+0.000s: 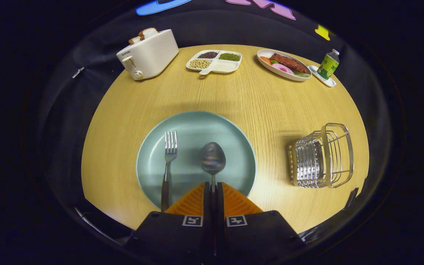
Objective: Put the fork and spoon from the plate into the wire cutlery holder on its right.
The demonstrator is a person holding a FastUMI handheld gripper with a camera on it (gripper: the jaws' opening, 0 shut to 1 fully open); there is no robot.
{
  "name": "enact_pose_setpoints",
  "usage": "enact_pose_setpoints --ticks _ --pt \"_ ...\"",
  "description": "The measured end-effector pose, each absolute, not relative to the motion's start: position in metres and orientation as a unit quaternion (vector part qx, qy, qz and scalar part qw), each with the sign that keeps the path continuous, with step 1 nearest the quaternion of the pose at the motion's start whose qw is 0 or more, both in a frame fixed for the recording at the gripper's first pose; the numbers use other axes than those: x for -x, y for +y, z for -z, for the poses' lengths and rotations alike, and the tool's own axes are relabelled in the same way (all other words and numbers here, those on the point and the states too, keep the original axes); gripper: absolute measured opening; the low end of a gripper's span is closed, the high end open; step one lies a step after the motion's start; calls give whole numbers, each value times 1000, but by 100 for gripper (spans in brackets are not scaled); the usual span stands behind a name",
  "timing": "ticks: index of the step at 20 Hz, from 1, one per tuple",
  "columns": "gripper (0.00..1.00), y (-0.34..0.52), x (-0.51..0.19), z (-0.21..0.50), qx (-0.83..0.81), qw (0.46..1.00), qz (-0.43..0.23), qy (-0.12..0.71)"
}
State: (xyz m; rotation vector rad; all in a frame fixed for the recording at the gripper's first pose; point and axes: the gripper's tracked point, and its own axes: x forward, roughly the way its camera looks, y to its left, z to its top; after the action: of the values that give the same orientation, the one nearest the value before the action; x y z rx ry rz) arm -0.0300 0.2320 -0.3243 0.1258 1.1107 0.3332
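A: Pale-green plate [234, 147] mid-counter [131, 110]. Fork [169, 158] on its left half, tines away, handle toward us, so it's easy to pinch.

B: Spoon [213, 159]?

A: Right of the fork, bowl away. Its handle runs back between the fingers of the tool [214, 189]. Fingers look clamped on the handle, gap nearly closed.

B: So spoon goes first?

A: Probably. Wire cutlery holder [322, 156] sits right of the plate, well apart, looks tipped with its opening facing up-right. Spoon needs lifting and carrying right.

The gripper [213, 187] is hiding the spoon's [213, 158] handle, and the fork's [169, 154] handle end is disappearing behind it.
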Motion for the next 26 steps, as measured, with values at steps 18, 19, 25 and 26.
enact_pose_setpoints --ticks 18,19,25,26 --pt "8 54 16 237 25 810 -223 542" --pt "8 48 18 244 35 799 -228 556" --pt "8 33 13 289 92 739 -219 631" --pt "8 36 11 296 94 731 -216 640"
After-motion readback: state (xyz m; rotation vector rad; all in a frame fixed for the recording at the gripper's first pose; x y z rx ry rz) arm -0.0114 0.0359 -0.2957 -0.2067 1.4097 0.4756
